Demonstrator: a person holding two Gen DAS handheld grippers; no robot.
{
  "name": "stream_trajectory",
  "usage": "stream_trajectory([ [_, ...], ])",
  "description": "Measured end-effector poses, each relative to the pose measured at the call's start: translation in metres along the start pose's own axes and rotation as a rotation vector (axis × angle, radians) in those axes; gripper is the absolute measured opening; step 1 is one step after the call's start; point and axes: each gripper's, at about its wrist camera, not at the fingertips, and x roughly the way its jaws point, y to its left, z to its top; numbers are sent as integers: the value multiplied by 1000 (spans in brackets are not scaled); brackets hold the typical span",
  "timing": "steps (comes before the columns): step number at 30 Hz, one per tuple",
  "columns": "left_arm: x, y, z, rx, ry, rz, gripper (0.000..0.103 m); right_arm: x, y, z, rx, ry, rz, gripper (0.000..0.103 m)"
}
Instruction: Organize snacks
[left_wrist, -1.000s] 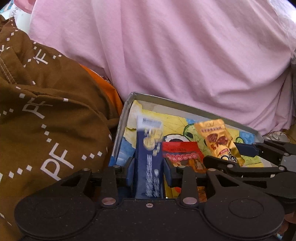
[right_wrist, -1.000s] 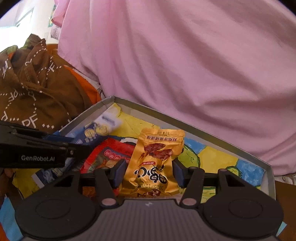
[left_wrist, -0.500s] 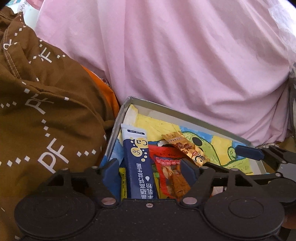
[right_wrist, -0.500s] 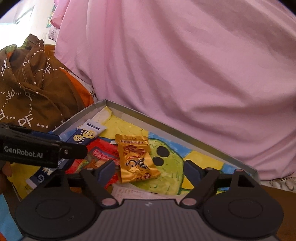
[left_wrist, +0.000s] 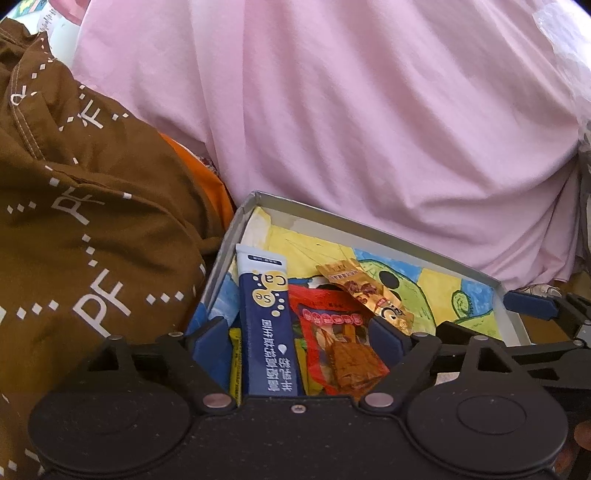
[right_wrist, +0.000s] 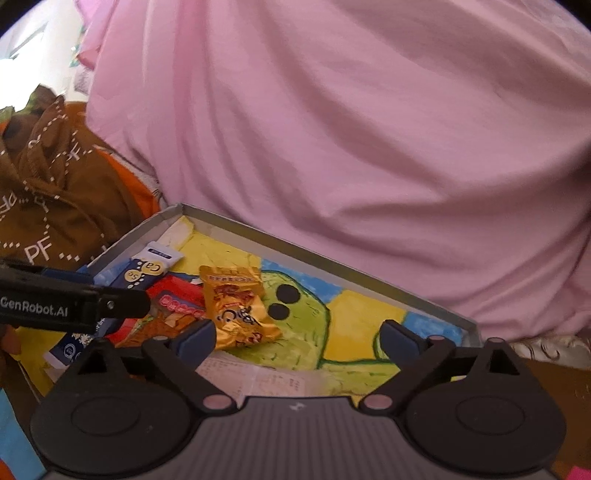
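Note:
A shallow grey box (left_wrist: 369, 229) (right_wrist: 332, 258) with a yellow, green and blue drawing on its floor holds the snacks. A blue and white packet (left_wrist: 264, 325) (right_wrist: 147, 271) lies along its left side, with a red packet (left_wrist: 332, 332) (right_wrist: 173, 299) beside it. A gold packet (left_wrist: 369, 291) (right_wrist: 236, 306) rests right of the red one. My left gripper (left_wrist: 301, 341) is open, its fingers on either side of the blue and red packets. My right gripper (right_wrist: 297, 336) is open above the box floor, the gold packet near its left finger.
A brown printed cloth (left_wrist: 74, 221) (right_wrist: 44, 184) is heaped left of the box, orange fabric (left_wrist: 199, 173) behind it. A large pink cloth (left_wrist: 369, 110) (right_wrist: 332, 129) rises behind the box. A white paper slip (right_wrist: 258, 376) lies by the right gripper.
Both grippers opened. The left one let go of the blue packet, the right one let go of the gold packet; both packets now lie in the box. Both grippers drew back slightly.

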Motion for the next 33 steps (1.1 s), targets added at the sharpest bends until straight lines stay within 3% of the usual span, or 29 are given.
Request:
stream_trajectory([
  [7, -12, -9, -1, 20, -37, 7, 92, -16, -17, -3, 69, 15, 14, 103],
  [22, -47, -25, 0, 73, -83, 105, 92, -62, -32, -8, 168, -36, -22, 103],
  [33, -80, -39, 1, 127, -106, 118, 94, -97, -31, -7, 202, -67, -18, 103],
])
